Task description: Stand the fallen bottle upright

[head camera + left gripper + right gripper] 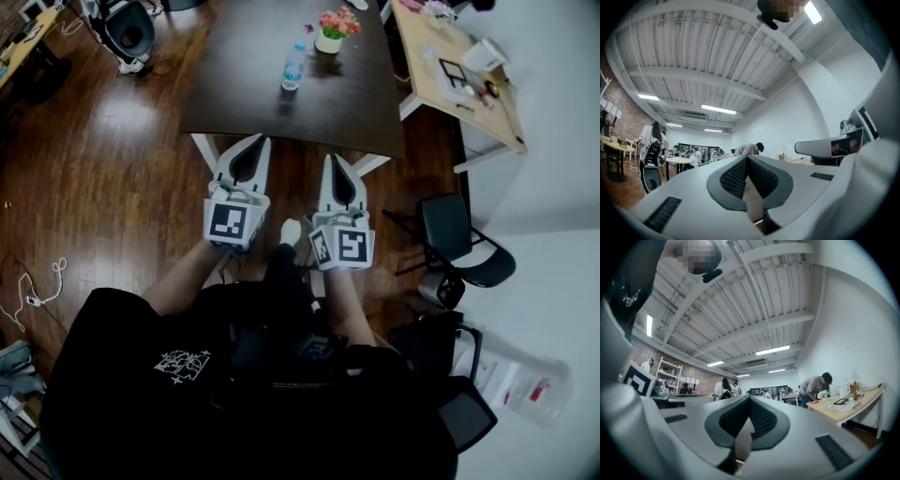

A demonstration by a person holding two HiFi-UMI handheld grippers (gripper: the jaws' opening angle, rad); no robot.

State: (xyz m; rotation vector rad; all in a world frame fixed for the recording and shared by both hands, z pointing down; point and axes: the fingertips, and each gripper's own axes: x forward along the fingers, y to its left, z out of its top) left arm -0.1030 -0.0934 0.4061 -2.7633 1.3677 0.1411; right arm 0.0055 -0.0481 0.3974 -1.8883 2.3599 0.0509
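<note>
A clear plastic bottle [292, 67] with a blue label stands upright on the dark table [253, 103], near a small pot of flowers [336, 30]. Both grippers are held side by side in front of the table's near edge, well short of the bottle, pointing toward it. My left gripper [253, 142] is shut with nothing in it. My right gripper [336, 159] is shut and empty too. In the left gripper view the left gripper's [747, 157] pads meet, and in the right gripper view the right gripper's [750, 397] do too. Neither gripper view shows the bottle.
A light wooden table [441, 89] with small items stands at the right. Black chairs [459, 239] sit to the right of my arms. A wheeled device [127, 33] is at the top left, and cables [42, 286] lie on the wooden floor. People [815, 387] work at distant tables.
</note>
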